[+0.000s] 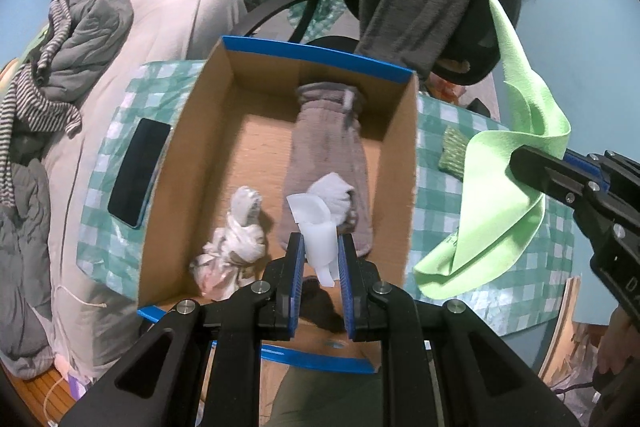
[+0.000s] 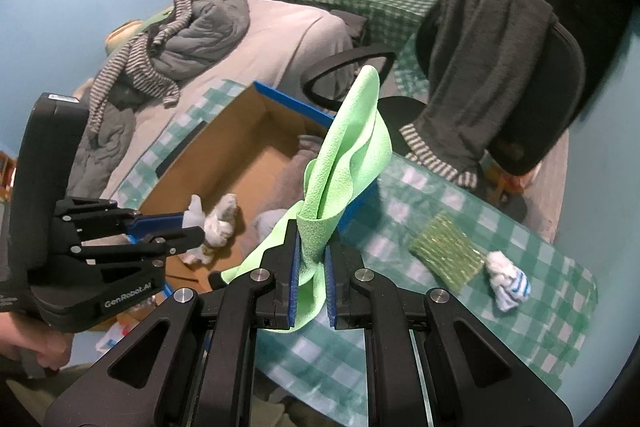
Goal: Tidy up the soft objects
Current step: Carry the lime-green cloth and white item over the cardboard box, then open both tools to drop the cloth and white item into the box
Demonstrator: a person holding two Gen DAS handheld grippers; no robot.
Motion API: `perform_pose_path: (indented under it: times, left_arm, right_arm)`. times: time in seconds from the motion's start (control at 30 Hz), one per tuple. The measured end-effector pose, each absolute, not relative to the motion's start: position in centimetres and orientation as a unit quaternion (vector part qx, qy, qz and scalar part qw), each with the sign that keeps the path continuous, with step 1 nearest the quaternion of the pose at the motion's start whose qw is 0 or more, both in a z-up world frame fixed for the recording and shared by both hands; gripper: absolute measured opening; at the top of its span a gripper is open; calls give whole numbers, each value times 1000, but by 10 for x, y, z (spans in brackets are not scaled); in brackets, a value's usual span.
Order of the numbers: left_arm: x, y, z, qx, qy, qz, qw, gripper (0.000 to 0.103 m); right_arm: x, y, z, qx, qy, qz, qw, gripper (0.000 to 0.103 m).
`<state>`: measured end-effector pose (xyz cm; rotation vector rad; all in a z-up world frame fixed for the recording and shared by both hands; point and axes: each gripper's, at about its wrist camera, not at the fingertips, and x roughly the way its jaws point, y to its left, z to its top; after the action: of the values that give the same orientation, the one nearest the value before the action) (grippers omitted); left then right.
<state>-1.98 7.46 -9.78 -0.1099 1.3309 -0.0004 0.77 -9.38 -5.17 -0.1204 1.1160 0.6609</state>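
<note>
Left gripper (image 1: pixel 319 253) pinches white cloth (image 1: pixel 320 227), jaws nearly closed, poised over cardboard box (image 1: pixel 192 163) holding grey sock (image 1: pixel 332 155). Right gripper (image 2: pixel 311 259) clamps green cloth (image 2: pixel 344 143), raised above checkered table (image 2: pixel 520 267), beside box.

Matt cardboard box (image 1: pixel 200 163) — pebbly green cloth (image 2: pixel 344 151), fuzzy grey sock (image 1: pixel 328 155).
</note>
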Motion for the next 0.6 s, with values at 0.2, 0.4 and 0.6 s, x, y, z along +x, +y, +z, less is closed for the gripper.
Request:
perform_pose_path:
  times: [0.2,0.4,0.6]
  left_arm:
    - [-20,91,-103,-59,619,13,783,17]
    - [-20,110,-110,-72,623,27,778,17]
    - [-19,123,-121,-73,632,36,771,17]
  right_arm:
    - [10,-63,-61,-74,524,332,781,10]
    - [14,-39,-73,-87,534,350,765,10]
    - [16,-21,-84,-100,543,360,752,10]
